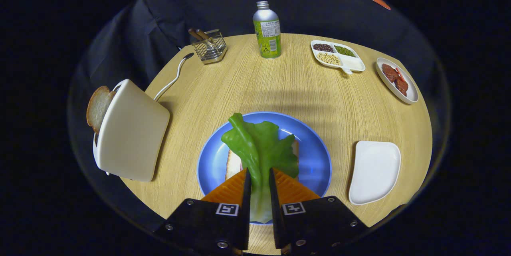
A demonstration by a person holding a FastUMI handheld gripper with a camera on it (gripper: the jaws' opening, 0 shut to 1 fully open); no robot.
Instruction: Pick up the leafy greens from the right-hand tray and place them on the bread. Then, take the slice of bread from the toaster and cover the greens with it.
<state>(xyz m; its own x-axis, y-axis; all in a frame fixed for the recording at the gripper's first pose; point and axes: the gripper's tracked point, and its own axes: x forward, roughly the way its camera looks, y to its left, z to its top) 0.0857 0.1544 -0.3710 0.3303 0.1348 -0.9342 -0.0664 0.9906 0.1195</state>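
Observation:
My gripper (pixel 259 177) is shut on the pale stalk of the leafy greens (pixel 261 146), both fingers pressing its sides. The green leaf spreads ahead of the fingertips, over the bread slice (pixel 232 164) on the blue plate (pixel 315 156); whether it rests on the bread or hangs just above it I cannot tell. To the left stands a cream toaster (pixel 131 134) with a second bread slice (pixel 97 107) sticking out of its slot. The white tray (pixel 375 170) right of the plate holds nothing.
At the table's far side stand a green and silver bottle (pixel 267 30), a wire holder (pixel 209 47) with utensils, a divided dish of beans (pixel 337 55) and a small plate of red slices (pixel 396 80). The toaster's white cord (pixel 171 80) runs back across the round wooden table (pixel 279 88).

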